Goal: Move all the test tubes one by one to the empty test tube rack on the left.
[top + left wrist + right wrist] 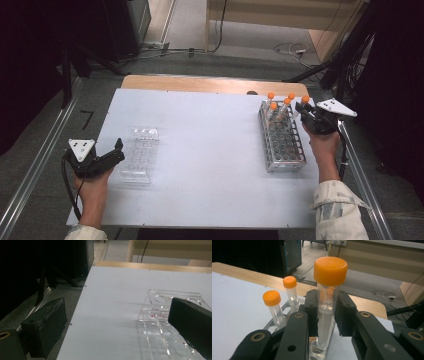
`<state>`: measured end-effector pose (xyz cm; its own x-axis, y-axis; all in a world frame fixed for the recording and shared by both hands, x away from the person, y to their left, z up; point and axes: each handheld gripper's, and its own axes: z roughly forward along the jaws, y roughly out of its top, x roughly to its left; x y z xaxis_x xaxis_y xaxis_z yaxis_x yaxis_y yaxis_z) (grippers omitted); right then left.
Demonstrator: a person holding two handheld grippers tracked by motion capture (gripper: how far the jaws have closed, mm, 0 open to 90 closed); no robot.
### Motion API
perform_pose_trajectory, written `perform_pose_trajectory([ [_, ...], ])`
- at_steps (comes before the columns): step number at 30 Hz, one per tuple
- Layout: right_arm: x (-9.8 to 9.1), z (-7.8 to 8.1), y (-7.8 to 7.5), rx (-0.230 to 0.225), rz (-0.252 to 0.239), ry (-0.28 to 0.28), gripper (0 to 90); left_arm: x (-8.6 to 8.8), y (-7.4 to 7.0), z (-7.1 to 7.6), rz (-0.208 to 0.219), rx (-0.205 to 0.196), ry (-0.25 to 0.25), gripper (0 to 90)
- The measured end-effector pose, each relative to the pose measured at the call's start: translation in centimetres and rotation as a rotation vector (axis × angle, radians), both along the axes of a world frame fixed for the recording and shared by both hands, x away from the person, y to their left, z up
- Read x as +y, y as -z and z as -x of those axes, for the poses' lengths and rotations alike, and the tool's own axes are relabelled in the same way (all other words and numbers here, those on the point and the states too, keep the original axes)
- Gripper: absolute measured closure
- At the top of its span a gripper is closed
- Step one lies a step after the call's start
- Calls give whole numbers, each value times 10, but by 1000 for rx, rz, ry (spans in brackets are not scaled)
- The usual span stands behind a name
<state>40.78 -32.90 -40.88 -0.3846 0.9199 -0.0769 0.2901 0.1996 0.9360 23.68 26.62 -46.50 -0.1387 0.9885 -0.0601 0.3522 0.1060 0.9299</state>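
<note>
My right gripper (327, 315) is shut on a clear tube with an orange cap (328, 287), its pads pressing on the tube below the cap. The tube stands upright with its lower end at a hole of the metal tube rack (313, 348). Two more orange-capped tubes (273, 305) stand in the rack behind it. In the high view the rack (282, 142) lies at the table's right, with my right gripper (303, 110) at its far right corner. My left gripper (119, 151) stands open at the near left beside a clear well plate (140, 152), one jaw over the plate (160, 315).
The white tabletop (210, 150) has a wooden strip (200, 84) along its far edge. Cables (295, 49) lie on the floor beyond, and dark equipment stands at the far left. A metal rail (30, 170) runs along the floor on the left.
</note>
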Motion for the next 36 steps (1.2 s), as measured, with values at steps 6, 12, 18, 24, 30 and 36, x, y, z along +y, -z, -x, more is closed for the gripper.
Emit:
perform_pose_trajectory([
  [6, 0, 8, -10, -8, -24, -16, 719, -5, -1, 0, -12, -2, 16, 26],
  [12, 0, 19, -18, 3, -46, -34, 720, -5, -2, 1, -11, -12, 12, 26],
  [18, 7, 33, -25, 14, -77, -77, 721, -6, -5, 3, 2, -21, 16, 27],
  [24, 17, 44, -25, 16, -59, -109, 721, -14, -12, 5, -1, -34, 45, 27],
  [30, 25, 50, -24, 27, -43, -136, 721, -24, -19, 2, 14, -48, 74, 27],
  [36, 35, 57, -26, 25, -39, -165, 721, -32, -22, -2, 27, -33, 101, 27],
])
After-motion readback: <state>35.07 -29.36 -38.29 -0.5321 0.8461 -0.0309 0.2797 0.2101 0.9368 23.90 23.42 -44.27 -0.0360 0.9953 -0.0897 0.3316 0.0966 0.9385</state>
